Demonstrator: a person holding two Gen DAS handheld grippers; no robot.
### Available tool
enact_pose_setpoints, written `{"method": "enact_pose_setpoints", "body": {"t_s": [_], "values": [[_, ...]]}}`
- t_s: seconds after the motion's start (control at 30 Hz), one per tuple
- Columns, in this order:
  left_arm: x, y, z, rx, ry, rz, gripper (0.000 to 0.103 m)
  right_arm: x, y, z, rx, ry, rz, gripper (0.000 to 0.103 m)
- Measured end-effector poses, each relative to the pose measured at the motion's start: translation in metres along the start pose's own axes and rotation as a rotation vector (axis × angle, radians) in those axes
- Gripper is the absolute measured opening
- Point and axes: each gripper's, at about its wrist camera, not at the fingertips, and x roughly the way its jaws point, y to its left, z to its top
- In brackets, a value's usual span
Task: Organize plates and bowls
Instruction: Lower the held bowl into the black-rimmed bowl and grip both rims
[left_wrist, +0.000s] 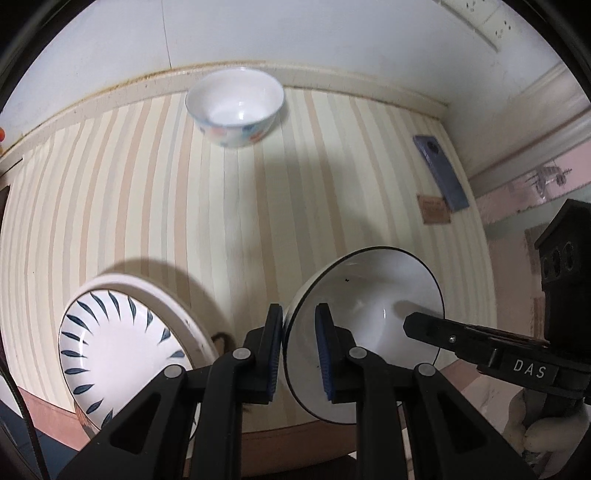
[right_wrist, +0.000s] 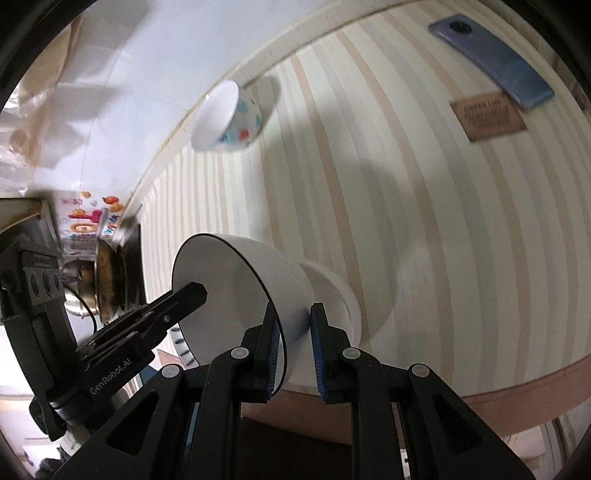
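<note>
White glazed ceramic bowl with thin black rim (left_wrist: 364, 332): rigid, slick, breakable. Left gripper (left_wrist: 300, 354) and right gripper (right_wrist: 293, 354) fingers clamped on opposite rim walls; best hold.

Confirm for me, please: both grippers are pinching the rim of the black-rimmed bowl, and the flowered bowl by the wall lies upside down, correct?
Not quite. The flowered bowl stands upright by the wall, its white inside open to the left wrist view. The rest holds: the left gripper and the right gripper each pinch the rim of the black-rimmed bowl.

black claw (left_wrist: 299, 354), blue ribbed pads (left_wrist: 325, 354)
</note>
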Motion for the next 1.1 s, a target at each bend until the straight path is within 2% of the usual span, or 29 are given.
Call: {"method": "enact_pose_setpoints", "body": {"t_s": [0.33,0.63,1.1], "values": [[0.026,-0.002,-0.016,0.026,0.057,0.026,0.016,0.022,-0.015,-0.013,0.038,0.020,-0.034,0.018],[0.035,-0.004,-0.016,0.048,0.063,0.057,0.016,0.034,-0.015,-0.014,0.030,0.044,-0.073,0.018],[0.041,-0.002,-0.015,0.035,0.090,0.057,0.016,0.034,-0.005,-0.007,-0.011,0.083,-0.130,0.021]]}}
